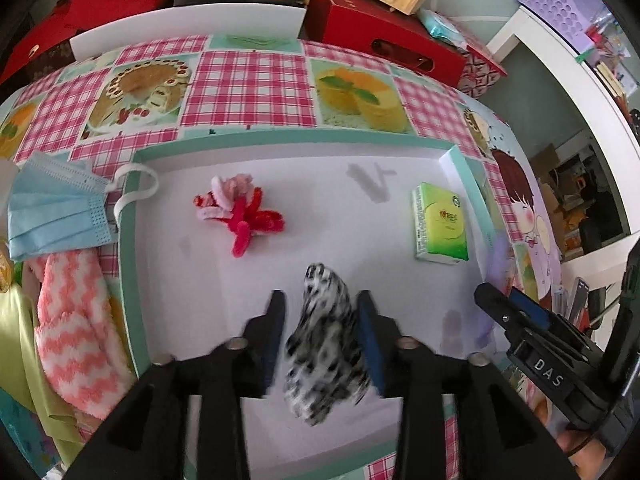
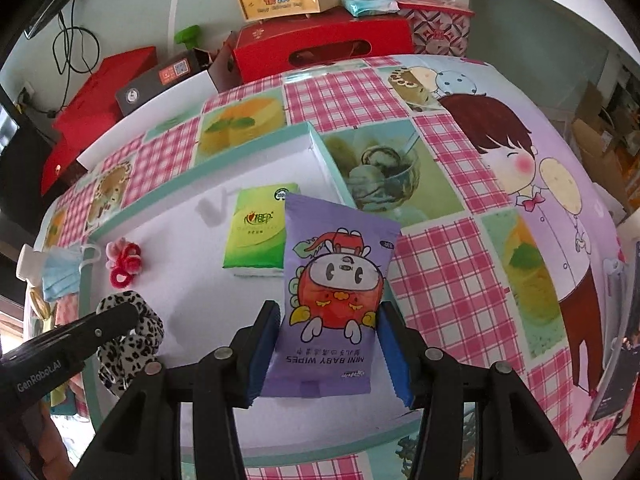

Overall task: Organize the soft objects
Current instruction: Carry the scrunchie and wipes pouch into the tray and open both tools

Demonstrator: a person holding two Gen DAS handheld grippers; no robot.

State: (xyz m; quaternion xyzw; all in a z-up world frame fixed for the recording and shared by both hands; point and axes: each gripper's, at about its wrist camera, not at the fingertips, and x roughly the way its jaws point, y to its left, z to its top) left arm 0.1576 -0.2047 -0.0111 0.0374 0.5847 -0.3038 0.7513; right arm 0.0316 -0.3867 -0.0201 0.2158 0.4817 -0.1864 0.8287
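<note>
Tray (image 1: 132,216) with pipe-cleaner flower (image 1: 236,212), tissue pack (image 1: 440,224), leopard scrunchie (image 1: 324,340).

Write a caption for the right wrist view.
Tongs lowering a purple wipes pack into a white tray.
</note>
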